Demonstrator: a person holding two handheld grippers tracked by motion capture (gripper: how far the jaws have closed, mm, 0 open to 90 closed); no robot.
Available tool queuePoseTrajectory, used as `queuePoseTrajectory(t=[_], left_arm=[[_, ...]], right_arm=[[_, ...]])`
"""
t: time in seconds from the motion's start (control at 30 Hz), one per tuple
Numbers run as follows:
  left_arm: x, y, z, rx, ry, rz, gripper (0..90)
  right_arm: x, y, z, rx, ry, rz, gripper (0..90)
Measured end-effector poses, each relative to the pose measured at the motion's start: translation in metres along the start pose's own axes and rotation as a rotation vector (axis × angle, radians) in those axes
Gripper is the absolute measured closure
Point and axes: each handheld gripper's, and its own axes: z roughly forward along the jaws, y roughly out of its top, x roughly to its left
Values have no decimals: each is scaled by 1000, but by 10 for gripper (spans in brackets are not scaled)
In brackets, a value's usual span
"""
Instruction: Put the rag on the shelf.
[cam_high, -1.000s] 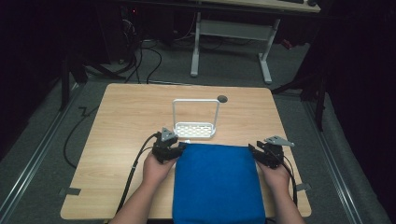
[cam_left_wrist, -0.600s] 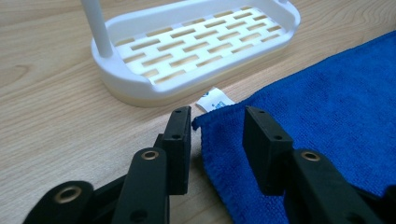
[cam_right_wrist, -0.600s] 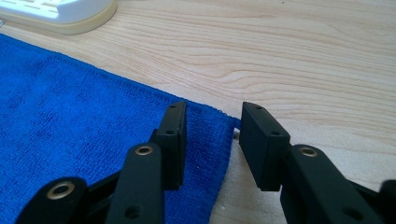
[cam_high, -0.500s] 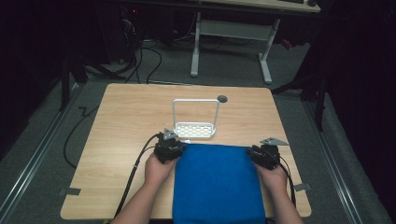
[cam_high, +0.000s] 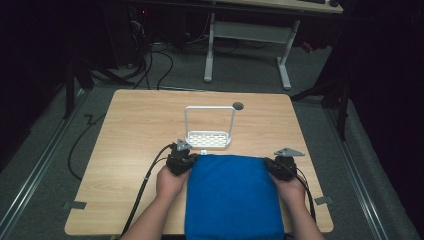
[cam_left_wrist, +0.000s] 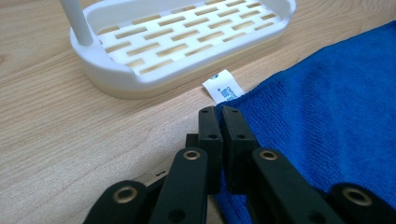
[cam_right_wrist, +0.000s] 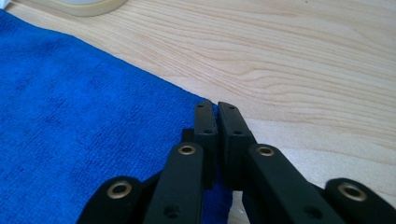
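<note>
Tongs of your left hand (cam_left_wrist: 218, 116) and right hand (cam_right_wrist: 216, 112) each pinch a far corner of the blue towel (cam_high: 232, 195) on the counter (cam_high: 135, 130), near the white rack (cam_high: 209, 137).

Dim lab: lone wooden table (cam_high: 135, 150), floor cables (cam_high: 165, 55), white desk frame (cam_high: 247, 32).

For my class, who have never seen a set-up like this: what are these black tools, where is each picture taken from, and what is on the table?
A person holds a two-jaw tool in each hand: the left hand-held gripper and the right hand-held gripper. One picture looks down from above; the other two come from cameras riding on each tool, looking along its black jaws. On the wooden table lie a blue towel and a white slotted rack with a tall handle. Each tool's jaws are closed on a far corner of the towel, the left one beside its white tag.
</note>
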Motion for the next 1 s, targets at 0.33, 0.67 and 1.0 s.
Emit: queuePoseTrajectory(t=[0.33, 0.67, 1.0], left_arm=[[-4, 6, -25, -81, 8, 9, 890], [-11, 11, -39, -126, 13, 21, 891], [-17, 16, -61, -193, 24, 48, 892]], right_arm=[[8, -1, -25, -107, -15, -2, 879], [12, -4, -39, -158, -23, -9, 880], [22, -2, -54, -217, -31, -31, 882]])
